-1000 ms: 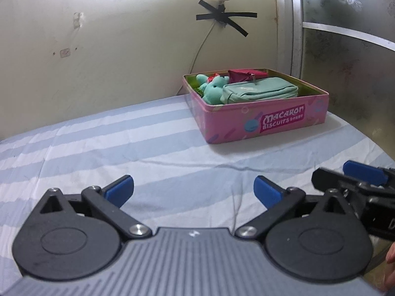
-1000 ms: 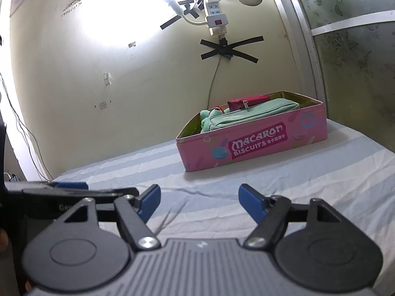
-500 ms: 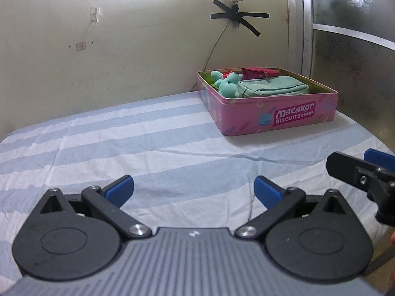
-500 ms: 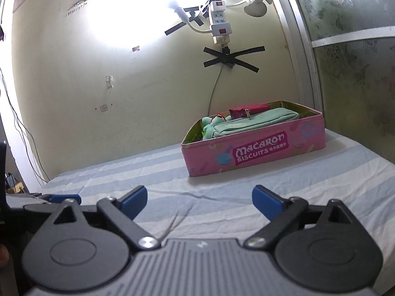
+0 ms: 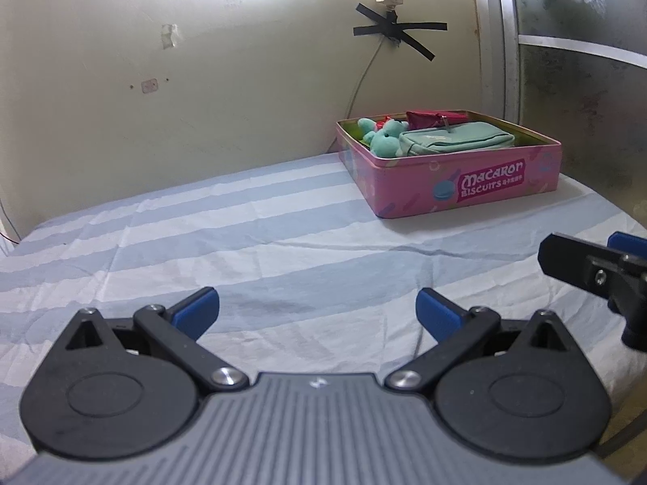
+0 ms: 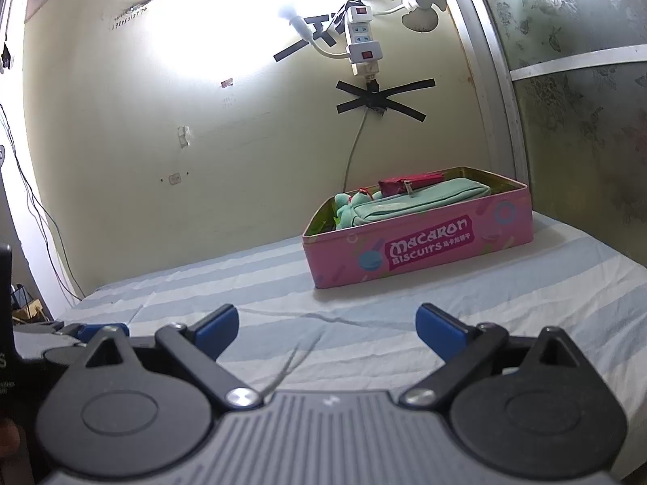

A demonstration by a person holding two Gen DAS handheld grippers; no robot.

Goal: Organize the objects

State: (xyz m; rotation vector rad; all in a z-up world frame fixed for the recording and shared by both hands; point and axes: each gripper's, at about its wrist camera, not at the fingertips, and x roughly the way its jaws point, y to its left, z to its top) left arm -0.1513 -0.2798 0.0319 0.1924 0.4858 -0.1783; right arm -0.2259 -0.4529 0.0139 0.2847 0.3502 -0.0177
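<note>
A pink macaron biscuit tin (image 5: 457, 178) (image 6: 420, 242) stands open at the far right of the striped bed. In it lie a mint green pouch (image 5: 453, 141) (image 6: 416, 200), a teal plush toy (image 5: 384, 137) (image 6: 343, 210) and a dark red pouch (image 5: 432, 117) (image 6: 408, 182). My left gripper (image 5: 317, 311) is open and empty, low over the sheet, well short of the tin. My right gripper (image 6: 325, 323) is open and empty, also short of the tin; it shows at the right edge of the left wrist view (image 5: 598, 266).
The blue-and-white striped sheet (image 5: 242, 242) covers the bed. A cream wall (image 5: 202, 81) with a taped cable and a power strip (image 6: 362, 46) rises behind. A frosted glass partition (image 5: 586, 101) bounds the right side. Cables hang at the far left (image 6: 32, 210).
Both grippers have drawn back from the tin, which now looks smaller and farther. The right gripper's jaws have opened wider. The left jaws stay open.
</note>
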